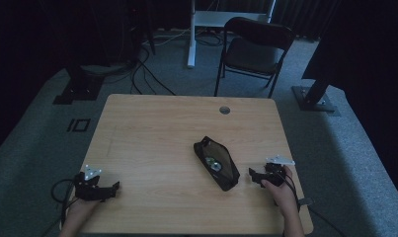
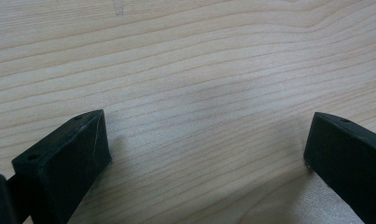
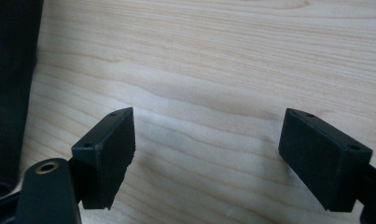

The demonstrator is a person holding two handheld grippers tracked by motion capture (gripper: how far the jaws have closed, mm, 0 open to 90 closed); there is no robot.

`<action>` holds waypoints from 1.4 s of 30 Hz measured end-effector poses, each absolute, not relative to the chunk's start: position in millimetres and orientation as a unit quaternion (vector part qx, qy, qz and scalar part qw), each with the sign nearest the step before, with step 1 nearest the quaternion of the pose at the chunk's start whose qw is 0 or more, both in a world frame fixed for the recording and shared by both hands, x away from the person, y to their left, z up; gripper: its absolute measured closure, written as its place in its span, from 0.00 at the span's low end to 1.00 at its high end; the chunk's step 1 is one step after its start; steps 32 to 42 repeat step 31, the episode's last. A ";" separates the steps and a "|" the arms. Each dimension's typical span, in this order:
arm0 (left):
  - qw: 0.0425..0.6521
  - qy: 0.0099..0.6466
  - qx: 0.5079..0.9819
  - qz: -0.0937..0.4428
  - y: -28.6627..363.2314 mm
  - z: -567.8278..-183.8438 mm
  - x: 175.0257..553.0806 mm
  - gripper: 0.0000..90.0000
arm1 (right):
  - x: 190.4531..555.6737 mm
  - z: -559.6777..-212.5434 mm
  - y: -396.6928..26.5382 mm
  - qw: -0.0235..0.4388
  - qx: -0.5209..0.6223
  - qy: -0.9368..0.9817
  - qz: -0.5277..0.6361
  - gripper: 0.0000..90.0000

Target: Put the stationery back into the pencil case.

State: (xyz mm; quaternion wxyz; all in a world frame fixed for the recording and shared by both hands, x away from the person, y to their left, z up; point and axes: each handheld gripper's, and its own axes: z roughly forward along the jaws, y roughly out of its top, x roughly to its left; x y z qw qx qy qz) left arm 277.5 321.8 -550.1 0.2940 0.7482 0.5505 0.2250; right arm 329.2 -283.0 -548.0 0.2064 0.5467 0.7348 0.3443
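Observation:
A black zip pouch (image 1: 216, 163) lies open on the wooden table (image 1: 152, 128), a little right of the middle, with a small shiny item inside it. My right gripper (image 1: 253, 177) rests low over the table just right of the pouch and points toward it. In the right gripper view its jaws (image 3: 206, 133) stand wide apart over bare wood, and the pouch's dark side (image 3: 10, 93) runs along the left edge. My left gripper (image 1: 115, 187) sits near the front left of the table. It is open (image 2: 206, 135) over bare wood, with nothing between the jaws.
A round cable hole (image 1: 224, 109) sits near the table's far edge. Behind the table stand a black folding chair (image 1: 253, 49) and a white desk leg (image 1: 190, 34). Cables (image 1: 142, 69) run over the grey carpet, and dark stand bases are at both sides.

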 end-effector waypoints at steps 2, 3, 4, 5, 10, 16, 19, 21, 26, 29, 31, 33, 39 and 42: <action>0.294 0.551 0.748 0.225 321.8 -550.1 277.5 0.00 | 327.3 -550.1 -284.4 0.208 0.548 0.736 0.339 0.16; 0.294 0.551 0.748 0.225 321.8 -550.1 277.5 0.00 | 326.4 -550.6 -285.3 0.211 0.547 0.735 0.339 0.16; 0.294 0.551 0.748 0.225 321.8 -550.1 277.4 0.00 | 324.2 -551.2 -287.0 0.217 0.552 0.731 0.337 0.15; 0.294 0.551 0.748 0.225 321.8 -550.1 277.5 0.00 | 324.2 -551.2 -287.0 0.217 0.552 0.731 0.337 0.15; 0.294 0.551 0.748 0.225 321.8 -550.1 277.5 0.00 | 318.5 -552.6 -290.9 0.237 0.557 0.730 0.318 0.15; 0.294 0.550 0.748 0.225 321.8 -550.1 277.4 0.00 | 313.3 -552.7 -290.8 0.240 0.562 0.725 0.317 0.15; 0.294 0.550 0.749 0.225 321.8 -550.1 277.4 0.00 | 312.2 -552.7 -290.0 0.240 0.563 0.725 0.316 0.15; 0.294 0.551 0.748 0.225 321.8 -550.1 277.4 0.00 | 311.8 -552.7 -289.6 0.240 0.565 0.723 0.316 0.15; 0.294 0.550 0.748 0.225 321.8 -550.1 277.4 0.00 | 311.9 -552.9 -288.8 0.241 0.568 0.721 0.314 0.14; 0.294 0.550 0.749 0.225 321.8 -550.1 277.4 0.00 | 312.0 -552.9 -288.8 0.240 0.567 0.722 0.315 0.14; 0.294 0.550 0.748 0.225 321.8 -550.1 277.4 0.00 | 312.1 -552.9 -288.9 0.239 0.567 0.723 0.315 0.13; 0.294 0.550 0.748 0.225 321.8 -550.1 277.4 0.00 | 312.1 -552.9 -288.9 0.239 0.567 0.723 0.315 0.13; 0.294 0.550 0.748 0.225 321.8 -550.1 277.4 0.00 | 312.1 -552.9 -288.9 0.239 0.567 0.723 0.315 0.13; 0.294 0.550 0.748 0.225 321.8 -550.1 277.4 0.00 | 312.1 -552.9 -288.9 0.239 0.567 0.723 0.315 0.13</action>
